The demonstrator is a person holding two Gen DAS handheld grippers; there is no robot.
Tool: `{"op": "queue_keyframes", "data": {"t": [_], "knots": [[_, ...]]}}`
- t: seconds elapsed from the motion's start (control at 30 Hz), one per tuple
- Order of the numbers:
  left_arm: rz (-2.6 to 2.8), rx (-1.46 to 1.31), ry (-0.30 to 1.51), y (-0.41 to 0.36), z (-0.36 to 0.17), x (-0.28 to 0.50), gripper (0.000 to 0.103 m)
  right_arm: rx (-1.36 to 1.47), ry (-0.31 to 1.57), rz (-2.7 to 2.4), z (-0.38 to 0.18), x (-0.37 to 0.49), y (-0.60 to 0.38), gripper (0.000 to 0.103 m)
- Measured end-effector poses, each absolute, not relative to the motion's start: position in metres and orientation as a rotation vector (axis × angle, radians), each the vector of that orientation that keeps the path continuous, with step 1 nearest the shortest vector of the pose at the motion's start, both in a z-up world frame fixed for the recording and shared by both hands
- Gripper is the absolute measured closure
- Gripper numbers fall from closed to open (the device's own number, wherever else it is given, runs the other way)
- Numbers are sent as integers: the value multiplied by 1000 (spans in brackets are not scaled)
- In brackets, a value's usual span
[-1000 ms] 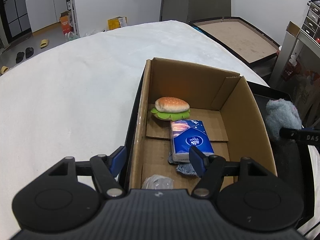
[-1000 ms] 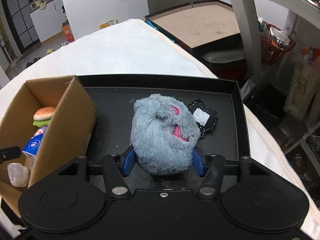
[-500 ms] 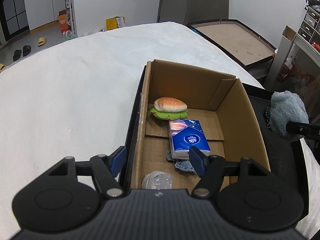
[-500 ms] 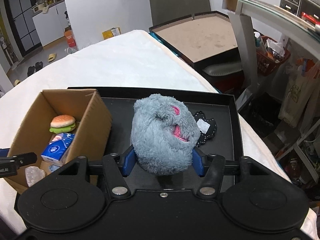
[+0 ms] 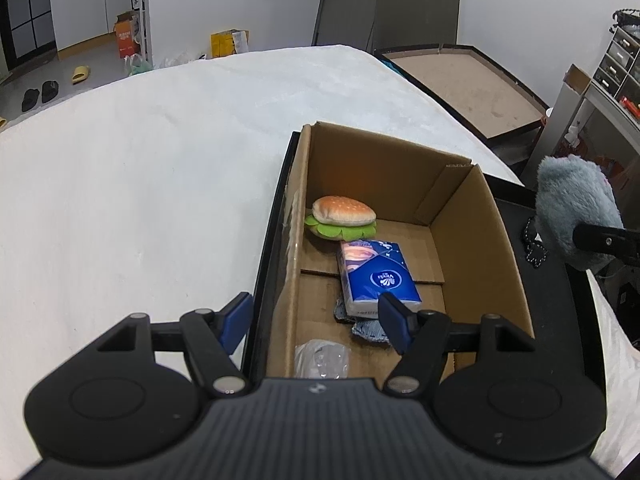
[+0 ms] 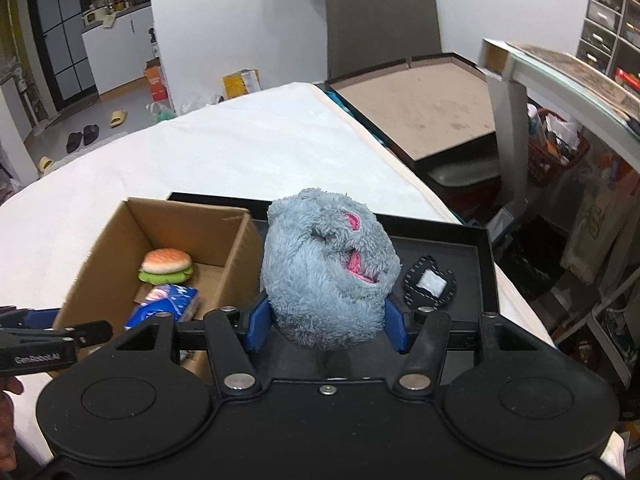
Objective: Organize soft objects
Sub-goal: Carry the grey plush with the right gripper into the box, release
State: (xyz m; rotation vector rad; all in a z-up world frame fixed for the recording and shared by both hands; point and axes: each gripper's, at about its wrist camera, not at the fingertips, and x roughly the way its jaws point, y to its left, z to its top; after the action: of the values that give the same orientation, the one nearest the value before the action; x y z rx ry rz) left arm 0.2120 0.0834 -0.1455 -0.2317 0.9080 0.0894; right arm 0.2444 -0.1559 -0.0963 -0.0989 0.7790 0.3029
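R gripper clamps the fluffy grey-and-pink plush ball, held above the black tray, w/ the open brown cardboard box to its left, so clear that wall before releasing; L gripper hangs empty, jaws apart.

A white bed carries a black tray; the cardboard box sits in that tray.

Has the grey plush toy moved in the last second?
Yes. Clamped in the right gripper, the grey plush toy has lifted off the black tray and shifted toward the cardboard box.
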Motion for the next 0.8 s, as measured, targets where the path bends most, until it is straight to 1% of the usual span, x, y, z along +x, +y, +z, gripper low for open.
{"op": "queue_keyframes", "data": {"t": [0.27,0.47,0.57,0.63,0.67,0.73,0.8], "knots": [[86,-256,899,91,-144,210,36,-121,768,329,-89,242,-131,48],[71,-278,894,96,-145,208,40,-132,759,344,-83,241,-114,48],[67,-283,900,97,-147,209,47,-136,755,355,-80,240,-105,48],[67,-287,906,98,-149,210,55,-138,755,364,-80,239,-99,48],[68,-286,910,99,-151,210,57,-139,755,369,-80,239,-96,47],[70,-289,914,100,-152,210,67,-142,756,378,-80,239,-90,47],[64,-299,915,102,-152,209,73,-140,760,386,-80,239,-85,47]]}}
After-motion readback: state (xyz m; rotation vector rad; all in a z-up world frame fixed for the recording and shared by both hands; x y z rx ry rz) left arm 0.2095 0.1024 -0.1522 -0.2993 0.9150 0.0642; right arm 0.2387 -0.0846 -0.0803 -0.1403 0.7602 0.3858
